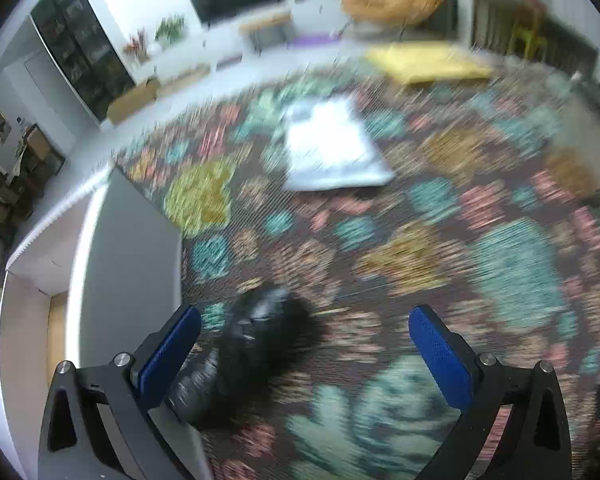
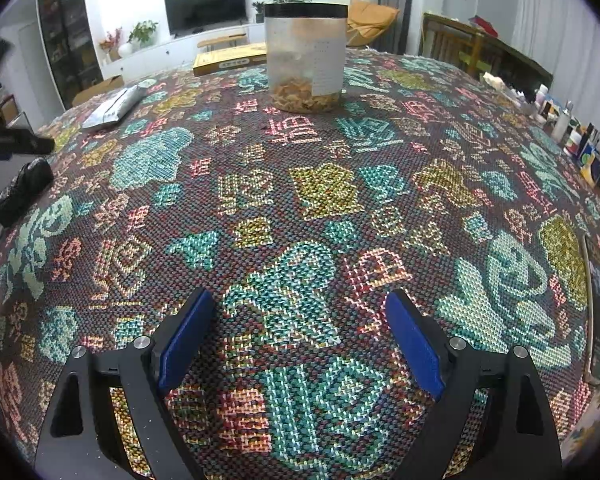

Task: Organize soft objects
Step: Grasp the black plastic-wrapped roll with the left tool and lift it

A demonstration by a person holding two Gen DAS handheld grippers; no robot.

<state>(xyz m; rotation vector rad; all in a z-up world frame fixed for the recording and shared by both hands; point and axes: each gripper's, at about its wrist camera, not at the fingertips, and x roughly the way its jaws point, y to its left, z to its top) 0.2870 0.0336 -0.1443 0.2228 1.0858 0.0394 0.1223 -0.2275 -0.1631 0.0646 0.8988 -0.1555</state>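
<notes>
We see the left gripper [image 1: 305, 344] spread wide, nothing between its blue pads; view heavily blurred. A black soft bundle [image 1: 256, 344] lies on the patterned cloth [image 1: 440, 248] just ahead of the left finger, beside a grey box [image 1: 128, 264] at the cloth's edge. A silver packet [image 1: 332, 148] rests farther out. The right gripper [image 2: 300, 332] is also spread and empty, low over the cloth. A black-lidded clear jar [image 2: 306, 56] stands far ahead; the bundle [image 2: 22, 192] sits at the far left edge.
</notes>
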